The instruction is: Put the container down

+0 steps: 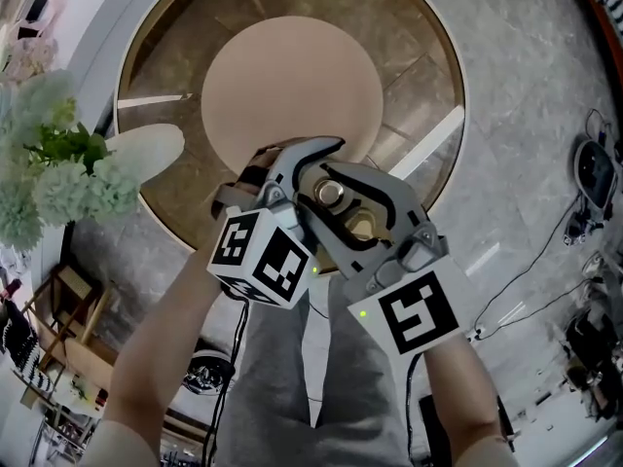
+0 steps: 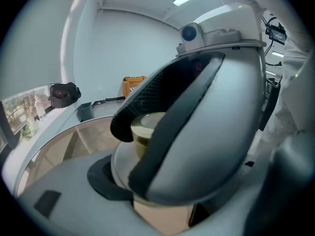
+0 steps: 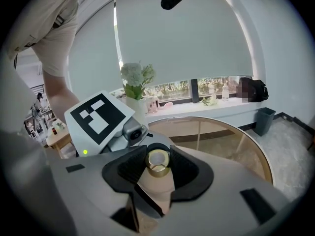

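The container (image 1: 331, 195) is a tan bottle with a gold neck and a pale cap. In the right gripper view the container (image 3: 158, 163) stands upright between the dark pads, and my right gripper (image 3: 158, 175) is shut on it. In the head view my right gripper (image 1: 343, 210) holds it in the air above the near rim of the round glass table (image 1: 428, 56). My left gripper (image 1: 292, 168) is pressed close from the left, its jaws standing wide around the right gripper's tip. The left gripper view is mostly filled by the right gripper (image 2: 211, 122), with the container's cap (image 2: 147, 124) peeping out.
A tan round disc (image 1: 292, 86) lies under the glass top. A pale vase of white-green flowers (image 1: 58, 163) stands at the table's left. Cables and equipment (image 1: 584, 193) lie on the marble floor at the right. A black bag (image 3: 252, 89) sits on the window sill and a bin (image 3: 266, 119) stands below it.
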A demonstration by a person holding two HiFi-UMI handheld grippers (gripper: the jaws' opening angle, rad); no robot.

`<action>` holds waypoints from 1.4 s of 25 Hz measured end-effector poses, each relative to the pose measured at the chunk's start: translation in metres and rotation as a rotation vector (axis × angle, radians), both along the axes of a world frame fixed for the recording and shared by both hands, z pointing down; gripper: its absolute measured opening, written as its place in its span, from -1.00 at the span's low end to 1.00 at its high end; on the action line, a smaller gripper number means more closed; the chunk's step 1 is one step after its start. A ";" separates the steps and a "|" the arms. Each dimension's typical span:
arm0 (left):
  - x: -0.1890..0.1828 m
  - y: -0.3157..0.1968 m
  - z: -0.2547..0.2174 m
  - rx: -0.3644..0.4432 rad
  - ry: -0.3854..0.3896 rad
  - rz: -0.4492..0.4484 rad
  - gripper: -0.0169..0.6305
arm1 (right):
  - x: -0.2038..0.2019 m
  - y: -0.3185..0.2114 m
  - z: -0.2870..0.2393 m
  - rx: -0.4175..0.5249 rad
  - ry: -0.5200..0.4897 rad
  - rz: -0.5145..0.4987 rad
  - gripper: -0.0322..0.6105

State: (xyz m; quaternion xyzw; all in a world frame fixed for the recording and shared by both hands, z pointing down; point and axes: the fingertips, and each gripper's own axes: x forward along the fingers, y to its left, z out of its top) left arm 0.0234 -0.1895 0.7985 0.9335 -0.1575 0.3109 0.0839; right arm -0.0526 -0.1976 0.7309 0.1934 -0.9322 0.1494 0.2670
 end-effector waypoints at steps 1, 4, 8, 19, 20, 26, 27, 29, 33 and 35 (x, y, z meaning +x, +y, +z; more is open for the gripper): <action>-0.001 0.001 0.004 -0.002 -0.007 0.003 0.13 | -0.001 0.001 0.004 -0.006 0.002 -0.001 -0.45; -0.005 0.005 0.016 -0.001 -0.039 0.020 0.13 | -0.004 0.003 0.015 -0.025 0.010 0.001 -0.45; -0.012 0.007 0.029 0.004 -0.065 0.027 0.13 | -0.009 0.005 0.026 -0.033 0.016 -0.007 -0.45; -0.021 0.009 0.045 0.001 -0.059 0.016 0.13 | -0.020 0.007 0.042 -0.027 0.028 -0.025 -0.45; -0.021 0.009 0.045 0.000 -0.053 0.011 0.13 | -0.021 0.007 0.043 -0.024 0.026 -0.027 -0.45; -0.025 0.009 0.048 0.007 -0.063 -0.005 0.13 | -0.025 0.009 0.044 0.006 0.024 -0.043 -0.45; -0.026 0.009 0.049 0.008 -0.067 -0.009 0.13 | -0.025 0.010 0.044 0.007 0.022 -0.042 -0.45; -0.028 0.009 0.050 0.019 -0.082 -0.014 0.13 | -0.026 0.011 0.045 0.010 0.027 -0.045 -0.45; -0.035 0.007 0.054 0.066 -0.126 -0.025 0.14 | -0.031 0.013 0.046 0.062 0.043 -0.076 -0.45; -0.036 0.006 0.054 0.065 -0.131 -0.038 0.14 | -0.032 0.013 0.045 0.080 0.039 -0.083 -0.45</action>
